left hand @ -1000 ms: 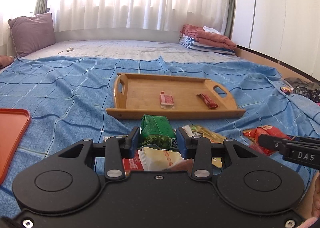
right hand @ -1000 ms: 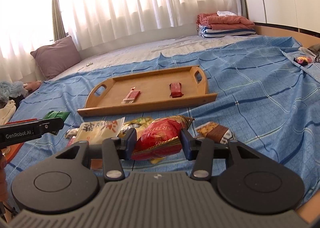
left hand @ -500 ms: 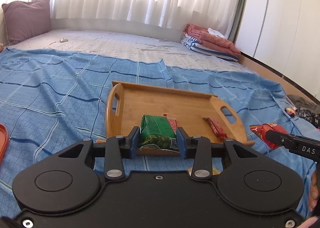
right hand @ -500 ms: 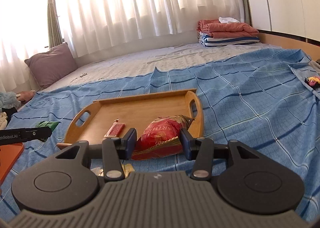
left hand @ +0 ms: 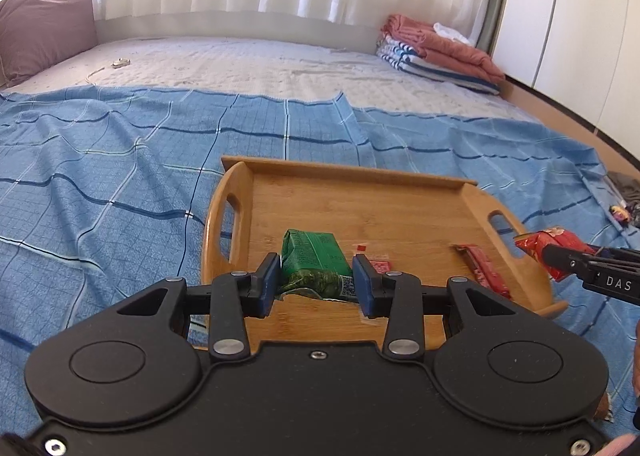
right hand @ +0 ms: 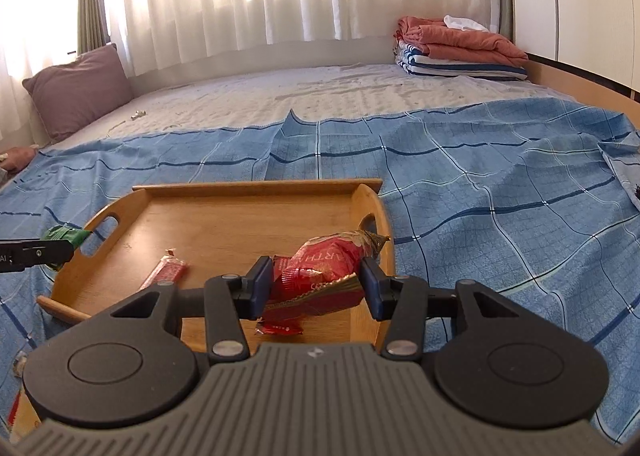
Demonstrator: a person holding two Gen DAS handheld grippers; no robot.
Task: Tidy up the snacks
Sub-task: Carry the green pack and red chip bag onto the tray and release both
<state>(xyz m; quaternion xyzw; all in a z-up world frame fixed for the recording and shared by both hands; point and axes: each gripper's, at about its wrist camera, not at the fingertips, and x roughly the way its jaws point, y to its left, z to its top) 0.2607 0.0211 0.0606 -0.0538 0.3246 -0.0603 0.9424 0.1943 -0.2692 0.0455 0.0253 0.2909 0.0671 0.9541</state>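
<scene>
A wooden tray [left hand: 424, 191] with handle cut-outs lies on the blue checked cloth; it also shows in the right wrist view [right hand: 224, 211]. My left gripper [left hand: 316, 280] is shut on a green snack packet [left hand: 312, 260] and holds it over the tray's near left part. My right gripper [right hand: 316, 286] is shut on a red snack bag [right hand: 328, 268] over the tray's near right part. On the tray lie a red bar [left hand: 484, 272] and a small pink-red packet [right hand: 166, 274]. A small red wrapper [right hand: 280, 330] shows under the right gripper.
The blue cloth [left hand: 100, 175] covers a low mattress. A purple pillow [left hand: 44, 27] is at the back left and folded blankets [left hand: 436, 47] at the back right. Dark items [left hand: 624, 207] lie at the cloth's right edge. A wooden floor border runs along the right.
Both grippers have moved forward from the snack pile to above the tray, each still holding its packet. The tray now fills the near view.
</scene>
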